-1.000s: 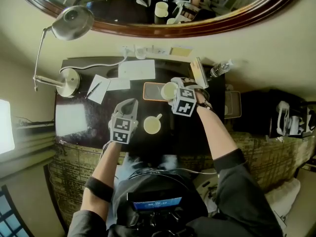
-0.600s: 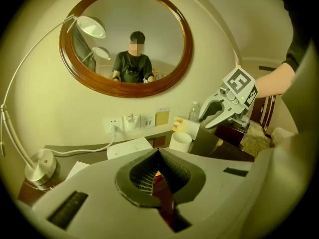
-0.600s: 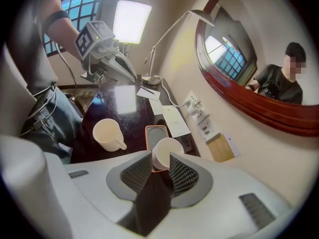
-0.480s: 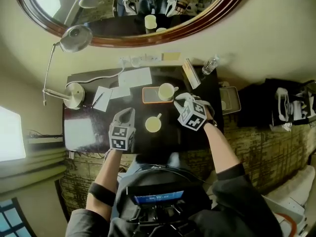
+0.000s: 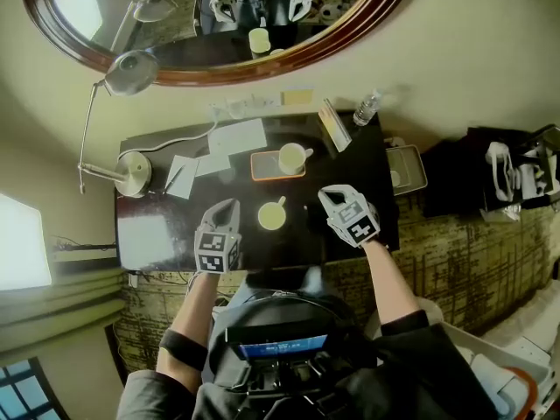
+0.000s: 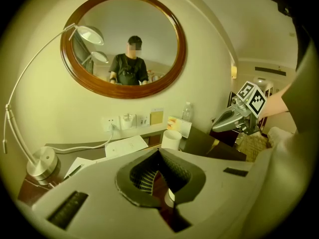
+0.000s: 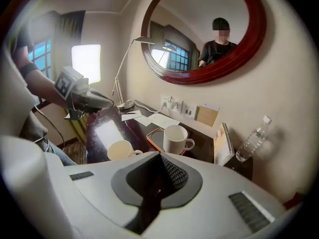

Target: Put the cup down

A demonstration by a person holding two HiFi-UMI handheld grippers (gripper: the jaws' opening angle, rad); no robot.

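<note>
Our left gripper [image 5: 226, 210] hovers over the front left of the dark polished wooden desk [image 5: 346, 160], its jaws pressed together with nothing between them. We judge that it is parked there idle, out of the way, since this task needs only one hand. Behind it, the silver arched desk lamp [image 5: 129, 170] and the white sheets of paper [image 5: 238, 136] sit along the back of the desk, well apart from the work.

Just right of the left gripper stands a cream ceramic cup [image 5: 271, 216], upright, with its handle toward the back right and neither tool touching it. Behind it lies a flat orange-rimmed rectangular tray [image 5: 260, 169]. On the tray's right part stands the white ceramic mug [image 5: 291, 157] that we take for the task's cup. It is upright, apparently empty, with its handle pointing right and its base wholly on the tray. We think it sits there because the tray serves as its saucer. No jaw touches it, so the putting-down looks done.

Farther right, our right gripper [image 5: 331, 196] hangs above the desk's front right, near the mug but clear of it. Its jaws have just been closing and now meet with nothing between them, which suits a hand with nothing more to carry. At the back right corner stands a clear plastic water bottle [image 5: 367, 108].
</note>
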